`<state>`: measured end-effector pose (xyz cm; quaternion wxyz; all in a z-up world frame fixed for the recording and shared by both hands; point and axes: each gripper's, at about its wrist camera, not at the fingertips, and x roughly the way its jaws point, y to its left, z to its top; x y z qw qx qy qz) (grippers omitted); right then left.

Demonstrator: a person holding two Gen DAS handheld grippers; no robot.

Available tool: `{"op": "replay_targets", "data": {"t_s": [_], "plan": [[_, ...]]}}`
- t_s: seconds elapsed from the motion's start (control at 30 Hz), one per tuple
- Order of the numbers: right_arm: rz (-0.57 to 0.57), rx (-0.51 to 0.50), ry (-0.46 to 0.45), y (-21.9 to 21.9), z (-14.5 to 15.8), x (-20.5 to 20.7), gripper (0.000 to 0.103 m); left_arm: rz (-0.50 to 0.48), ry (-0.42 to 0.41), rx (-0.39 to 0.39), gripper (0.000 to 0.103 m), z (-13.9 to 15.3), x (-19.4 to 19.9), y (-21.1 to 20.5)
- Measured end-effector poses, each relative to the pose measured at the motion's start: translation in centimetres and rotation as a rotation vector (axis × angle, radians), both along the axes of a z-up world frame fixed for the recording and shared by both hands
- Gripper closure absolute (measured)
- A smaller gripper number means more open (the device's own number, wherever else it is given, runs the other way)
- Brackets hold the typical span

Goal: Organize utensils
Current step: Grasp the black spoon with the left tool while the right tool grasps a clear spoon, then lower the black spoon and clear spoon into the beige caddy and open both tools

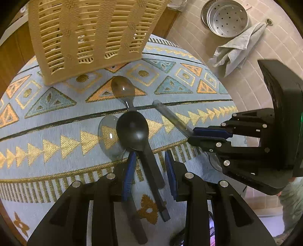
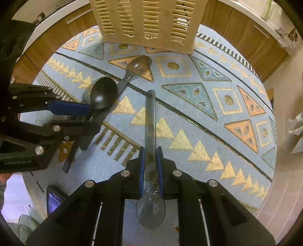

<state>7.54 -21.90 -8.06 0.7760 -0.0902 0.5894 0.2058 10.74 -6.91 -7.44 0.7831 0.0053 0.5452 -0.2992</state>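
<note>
A cream slotted utensil basket stands at the far side of the patterned blue mat. My left gripper is shut on the black spoon by its handle, with a second dark handle beside it between the pads. A clear spoon bowl lies half under the black one. Farther off lies a smoky brown spoon. My right gripper is shut on a clear bluish spoon, with its bowl near the camera and its handle pointing away.
Past the mat's edge, a perforated steel pan and a crumpled grey cloth lie on the tiled floor. Wooden cabinets run behind the basket. A phone lies at the lower left. The two grippers are close together.
</note>
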Motion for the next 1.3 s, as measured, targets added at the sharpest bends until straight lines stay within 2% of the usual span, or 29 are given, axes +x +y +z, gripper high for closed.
{"op": "replay_targets", "data": {"t_s": [0.07, 0.13, 0.17, 0.3, 0.47, 0.57, 0.7, 0.8, 0.9, 1.0, 1.07, 1.1, 1.2, 1.3], "plan": [[0.018, -0.006, 0.016, 0.4, 0.1, 0.5, 0.092, -0.018, -0.004, 0.025, 0.074, 0.0, 0.1, -0.4], [0.035, -0.012, 0.031, 0.8, 0.1, 1.2, 0.092, -0.016, -0.015, 0.060, 0.084, 0.0, 0.3, -0.8], [0.032, -0.011, 0.041, 0.9, 0.1, 1.5, 0.092, -0.013, -0.018, 0.073, 0.094, -0.1, 0.4, -0.9], [0.032, -0.007, 0.057, 0.6, 0.1, 2.0, 0.093, 0.004, -0.025, 0.029, 0.098, -0.3, 0.9, -0.3], [-0.013, -0.006, 0.046, -0.4, -0.1, 2.6, 0.093, 0.042, -0.105, -0.029, 0.099, 1.2, 0.2, 0.9], [-0.044, -0.018, 0.042, -1.1, 0.0, 3.3, 0.093, 0.059, -0.118, -0.047, 0.099, 2.0, 0.4, 1.7], [-0.062, 0.004, 0.105, -1.7, 0.0, 4.4, 0.092, 0.102, -0.110, -0.058, 0.099, 1.9, 1.1, 3.0], [-0.044, 0.021, 0.173, -1.5, 0.0, 5.7, 0.083, 0.122, -0.083, -0.083, 0.099, 1.4, 1.4, 4.1], [-0.002, 0.000, 0.190, -0.8, 0.2, 6.4, 0.077, 0.121, -0.095, -0.096, 0.099, 1.1, 1.1, 4.4], [0.003, -0.034, 0.157, 0.0, 0.5, 6.0, 0.077, 0.117, -0.131, -0.107, 0.099, 1.4, 0.5, 4.4], [0.020, -0.071, 0.113, 0.8, 0.5, 5.3, 0.081, 0.123, -0.151, -0.122, 0.099, 1.9, 0.3, 4.7], [0.027, -0.062, 0.112, 1.1, 0.7, 4.9, 0.093, 0.133, -0.160, -0.135, 0.099, 2.3, 0.3, 5.0], [0.031, -0.014, 0.109, 1.3, 1.1, 4.4, 0.093, 0.159, -0.188, -0.173, 0.099, 3.6, 0.2, 6.3], [0.043, 0.071, 0.033, 1.1, 3.4, 3.8, 0.093, 0.194, -0.255, -0.232, 0.099, 6.0, -0.1, 7.9]]}}
